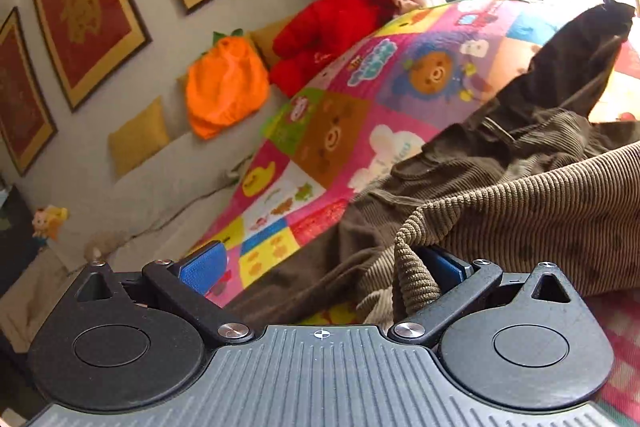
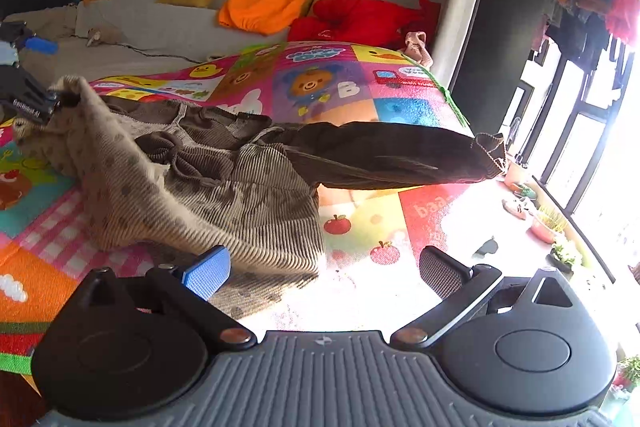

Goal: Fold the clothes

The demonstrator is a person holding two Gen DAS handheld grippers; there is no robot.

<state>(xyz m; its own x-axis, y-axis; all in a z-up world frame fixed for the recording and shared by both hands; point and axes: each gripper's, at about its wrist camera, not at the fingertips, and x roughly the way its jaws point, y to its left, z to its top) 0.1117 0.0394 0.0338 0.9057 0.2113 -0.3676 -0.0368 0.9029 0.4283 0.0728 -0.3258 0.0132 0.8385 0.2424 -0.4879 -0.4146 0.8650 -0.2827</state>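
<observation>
The left claw (image 1: pixel 320 267) has its jaws spread wide, yet a ribbed edge of the brown corduroy trousers (image 1: pixel 520 211) drapes over its right-hand blue pad (image 1: pixel 444 261); whether that pad pinches the cloth against anything I cannot tell. In the right wrist view this same claw (image 2: pixel 36 107) shows at the far left with a lifted corner of the trousers (image 2: pixel 224 187) bunched at its tip.

The right claw (image 2: pixel 324 267) is wide open and holds nothing, hovering just above the near hem of the trousers.

The trousers lie crumpled on a bright patchwork play mat (image 2: pixel 360 227) printed with bears, ducks and apples; one darker leg (image 2: pixel 392 155) stretches out to the right.

Beyond the mat, an orange cushion (image 2: pixel 264 3) and a red plush toy (image 2: pixel 360 19) lean against a wall hung with framed pictures (image 1: pixel 88 11).
</observation>
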